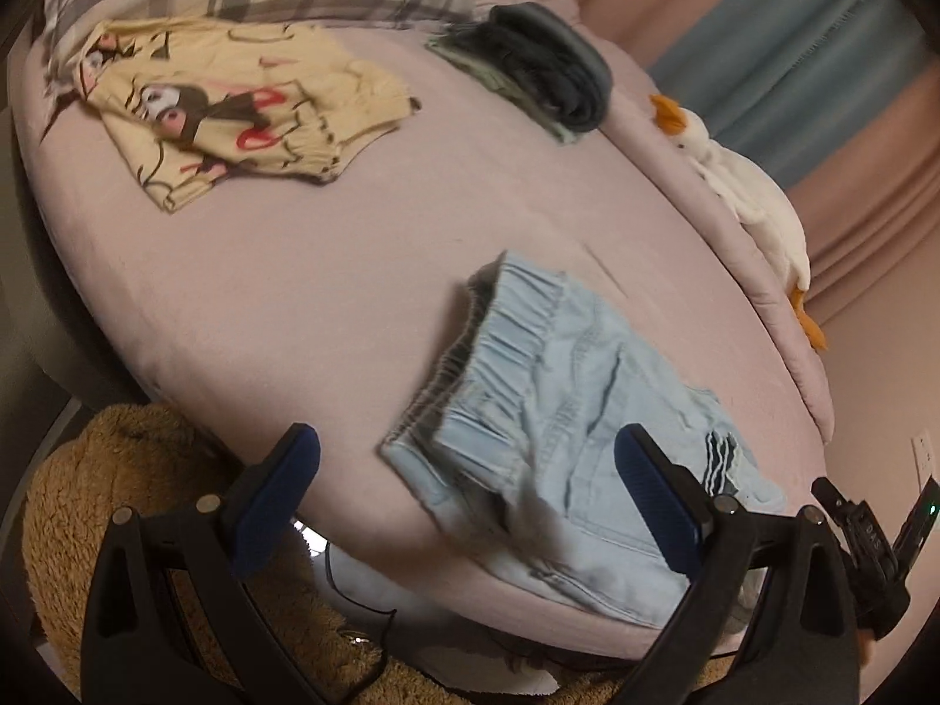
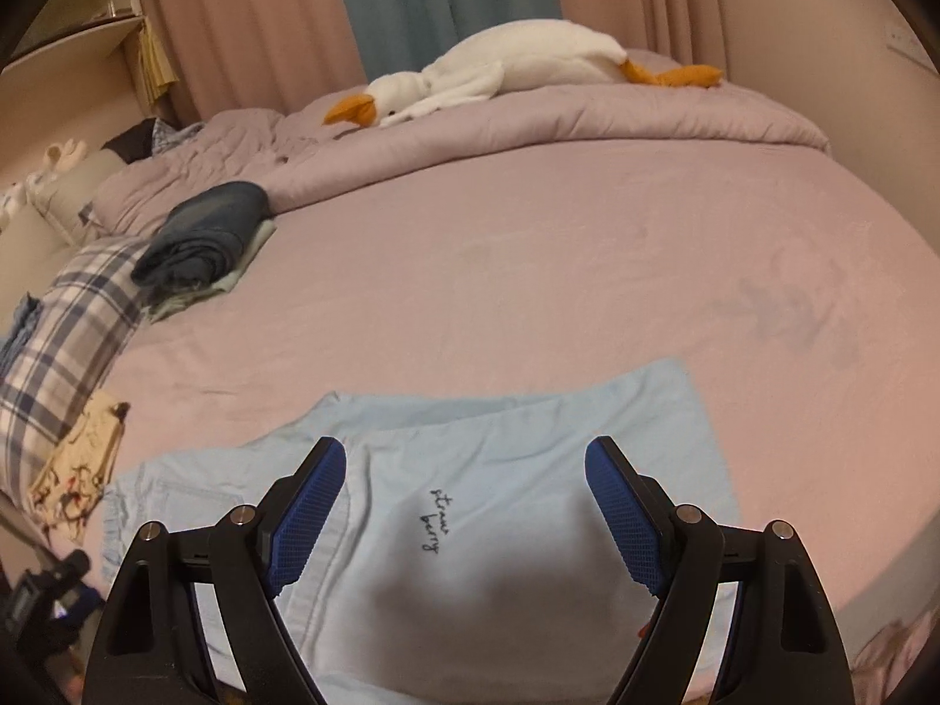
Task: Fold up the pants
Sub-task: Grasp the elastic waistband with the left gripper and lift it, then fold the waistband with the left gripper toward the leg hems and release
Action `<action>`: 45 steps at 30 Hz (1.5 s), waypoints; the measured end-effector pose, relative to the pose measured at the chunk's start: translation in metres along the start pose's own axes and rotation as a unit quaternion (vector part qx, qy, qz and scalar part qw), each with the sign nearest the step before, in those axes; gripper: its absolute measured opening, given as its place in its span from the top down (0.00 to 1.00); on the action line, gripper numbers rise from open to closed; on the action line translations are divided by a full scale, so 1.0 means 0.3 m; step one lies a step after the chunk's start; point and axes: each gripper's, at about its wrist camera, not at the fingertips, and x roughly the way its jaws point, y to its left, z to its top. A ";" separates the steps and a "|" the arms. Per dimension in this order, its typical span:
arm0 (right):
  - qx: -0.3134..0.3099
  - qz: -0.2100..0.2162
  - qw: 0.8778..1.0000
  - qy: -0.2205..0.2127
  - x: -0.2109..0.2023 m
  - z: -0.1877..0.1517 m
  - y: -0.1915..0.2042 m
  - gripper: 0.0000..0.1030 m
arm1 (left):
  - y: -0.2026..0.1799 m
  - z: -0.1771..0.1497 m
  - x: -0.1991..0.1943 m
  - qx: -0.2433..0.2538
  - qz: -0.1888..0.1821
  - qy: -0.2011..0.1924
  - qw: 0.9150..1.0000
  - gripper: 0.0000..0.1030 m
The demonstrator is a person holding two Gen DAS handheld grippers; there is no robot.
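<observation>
Light blue pants [image 1: 546, 399] lie on the pink bed near its front edge, with the elastic waistband toward the left wrist view's middle. My left gripper [image 1: 470, 470] is open and empty, just in front of the waistband end. In the right wrist view the pants [image 2: 499, 470] lie flat with the legs folded over, small dark lettering on top. My right gripper [image 2: 464, 476] is open and empty, hovering over the leg part.
A yellow printed garment [image 1: 235, 111] and a folded dark stack [image 1: 546, 70] lie further up the bed [image 1: 352, 270]. A plaid pillow [image 2: 64, 346] is at the head. A white goose plush [image 2: 505, 70] rests on the rolled quilt. A brown plush [image 1: 135, 470] sits below the bed edge.
</observation>
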 end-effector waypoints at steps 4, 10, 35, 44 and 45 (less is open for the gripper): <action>-0.007 -0.001 1.000 0.006 0.005 -0.010 0.010 0.19 | 0.011 -0.001 0.034 -0.014 -0.007 0.014 1.000 0.03; -0.016 0.016 1.000 0.019 0.027 -0.019 0.024 0.19 | 0.003 -0.011 0.076 -0.010 0.004 0.034 0.999 0.03; -0.008 0.052 0.998 0.035 0.051 -0.032 0.013 0.19 | -0.032 -0.035 0.127 -0.065 -0.029 0.021 0.997 0.63; 0.015 0.051 0.998 0.029 0.041 -0.032 -0.053 0.19 | -0.196 -0.015 0.015 0.034 -0.024 -0.022 0.999 0.72; 0.019 0.049 0.998 0.028 0.040 -0.031 -0.062 0.19 | -0.210 -0.015 0.005 0.043 -0.024 -0.025 0.998 0.72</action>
